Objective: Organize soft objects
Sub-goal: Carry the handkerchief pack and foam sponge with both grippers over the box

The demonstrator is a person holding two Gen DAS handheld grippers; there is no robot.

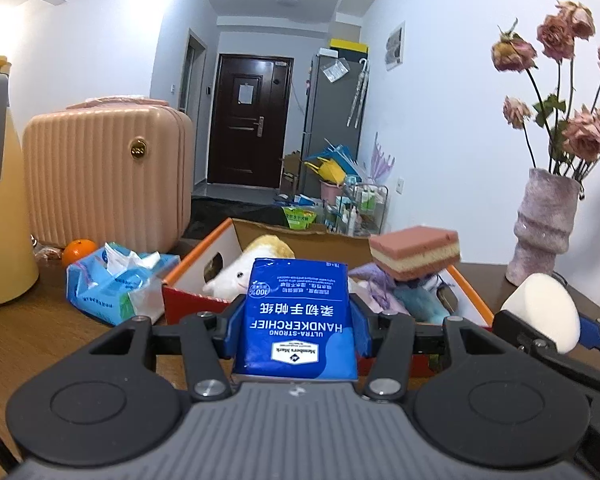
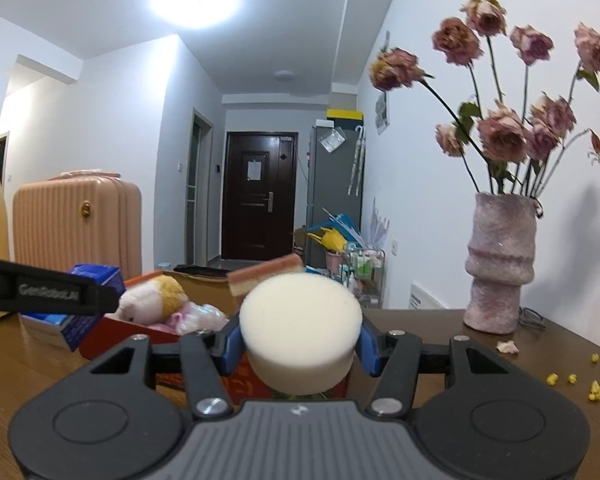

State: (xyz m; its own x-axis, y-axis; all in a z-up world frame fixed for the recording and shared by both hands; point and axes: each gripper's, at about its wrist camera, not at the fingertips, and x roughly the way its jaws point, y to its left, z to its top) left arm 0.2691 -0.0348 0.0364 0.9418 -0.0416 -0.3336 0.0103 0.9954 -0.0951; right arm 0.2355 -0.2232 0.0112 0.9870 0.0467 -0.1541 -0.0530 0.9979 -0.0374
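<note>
Handkerchief pack [image 1: 298, 316], blue, printed "ULTRA-STRONG HANDKERCHIEF" upside down to the camera, clamped upright between the blue pads of the left gripper [image 1: 298, 322]; pads press both side edges. Same pack shows at left in the right wrist view, behind a black finger of that gripper. Right gripper [image 2: 300, 340] closed on a round cream sponge [image 2: 300, 320], flat face toward the lens, pads touching both sides. From the left wrist view the sponge and its gripper sit just to the right, level with the left one.

Just beyond both grippers: open cardboard box [image 1: 188, 300], red outer wall, orange rim, on the wooden table [image 1: 28, 340]. Inside it, a white and yellow plush toy [image 1: 256, 264] at left, lilac and blue soft items [image 1: 384, 292] at right; what they are I cannot tell. Pink and cream layered sponge [image 1: 414, 254] perched on top of the right-hand pile, blurred.

Left of the box: blue tissue pack [image 1: 112, 284], torn open, touching or nearly touching the box wall. Orange [image 1: 78, 252] behind it. Pink ribbed suitcase [image 1: 108, 176] further back; yellow jug [image 1: 0, 184] at the far left edge.

Right side: mottled pink vase [image 2: 500, 264] of dried roses [image 2: 500, 132] standing on the table, well apart from the box. Yellow crumbs [image 2: 596, 392] and a fallen petal [image 2: 507, 347] near its base.

Far: hallway, dark door [image 1: 244, 120], grey fridge [image 1: 332, 112], floor clutter.
</note>
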